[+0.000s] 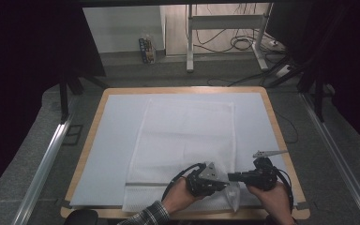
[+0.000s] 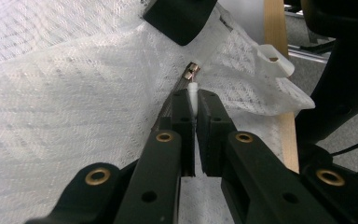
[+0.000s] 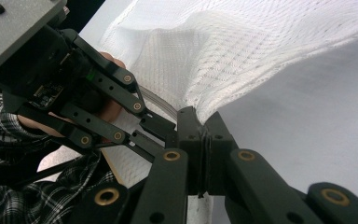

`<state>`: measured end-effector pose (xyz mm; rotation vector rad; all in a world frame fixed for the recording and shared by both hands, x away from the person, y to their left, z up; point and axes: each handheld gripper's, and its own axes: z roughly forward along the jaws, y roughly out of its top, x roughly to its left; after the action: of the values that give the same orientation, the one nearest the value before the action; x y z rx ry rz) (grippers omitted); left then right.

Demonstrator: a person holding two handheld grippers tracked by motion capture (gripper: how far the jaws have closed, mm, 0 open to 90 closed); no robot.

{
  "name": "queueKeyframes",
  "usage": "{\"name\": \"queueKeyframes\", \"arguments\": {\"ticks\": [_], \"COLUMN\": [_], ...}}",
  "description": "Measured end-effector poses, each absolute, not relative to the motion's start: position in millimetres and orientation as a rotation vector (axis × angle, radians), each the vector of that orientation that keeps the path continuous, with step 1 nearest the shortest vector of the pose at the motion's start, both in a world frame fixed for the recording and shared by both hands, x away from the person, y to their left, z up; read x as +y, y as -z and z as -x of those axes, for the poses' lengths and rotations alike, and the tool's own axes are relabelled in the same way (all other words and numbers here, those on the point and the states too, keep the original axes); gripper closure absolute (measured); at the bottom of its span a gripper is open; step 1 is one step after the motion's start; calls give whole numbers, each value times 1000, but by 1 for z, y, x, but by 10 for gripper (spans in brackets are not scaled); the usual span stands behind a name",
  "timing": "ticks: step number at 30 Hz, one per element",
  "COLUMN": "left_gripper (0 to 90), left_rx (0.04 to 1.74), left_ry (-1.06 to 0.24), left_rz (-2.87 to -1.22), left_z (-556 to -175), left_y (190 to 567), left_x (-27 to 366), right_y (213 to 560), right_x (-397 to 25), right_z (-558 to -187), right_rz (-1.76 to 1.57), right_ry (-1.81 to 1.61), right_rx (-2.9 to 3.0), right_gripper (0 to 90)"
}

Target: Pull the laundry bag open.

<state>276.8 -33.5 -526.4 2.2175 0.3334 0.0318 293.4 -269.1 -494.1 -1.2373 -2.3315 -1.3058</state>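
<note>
While the high view looked down on the table (image 1: pixel 93 123), a white mesh laundry bag (image 1: pixel 183 140) lay flat on the pale mat (image 1: pixel 112 140), and its near right corner was lifted a little above the table's front edge. The left gripper (image 1: pixel 222 180) and the right gripper (image 1: pixel 232 176) met at that corner, almost touching each other.

In the left gripper view, the bag (image 2: pixel 74 102) had a fine woven net pattern and looked thin and half transparent. A zipper (image 2: pixel 179 88) ran along its seam, with a small metal slider (image 2: pixel 192 71). The left gripper (image 2: pixel 193 100) was closed on the white zipper pull (image 2: pixel 193 93), which stood between the jaws.

In the right gripper view, the mesh (image 3: pixel 242 51) rose in soft folds from the right gripper (image 3: pixel 204 122), whose jaws were pressed together on the bag's edge. The left gripper (image 3: pixel 161 128) stood just beside it, in a hand (image 3: pixel 105 107) with a checked sleeve (image 3: pixel 42 196).
</note>
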Motion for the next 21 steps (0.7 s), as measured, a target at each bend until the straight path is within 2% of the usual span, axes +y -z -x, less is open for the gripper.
{"name": "queueKeyframes", "arguments": {"ticks": [9,14,21], "left_gripper": [795,863,868], "left_rx": [333,333,355], "left_ry": [-66,-71,-44], "left_rz": [-2234,-2243,-2206], "left_z": [-276,-277,-278], "left_y": [532,531,529], "left_x": [-39,-39,-35], "right_y": [494,494,494], "right_x": [-267,-268,-269], "right_z": [-293,-293,-293], "right_rz": [1237,1238,1234], "right_ry": [1296,1295,1304], "right_rx": [-2332,-2335,-2340], "right_gripper": [867,867,863]}}
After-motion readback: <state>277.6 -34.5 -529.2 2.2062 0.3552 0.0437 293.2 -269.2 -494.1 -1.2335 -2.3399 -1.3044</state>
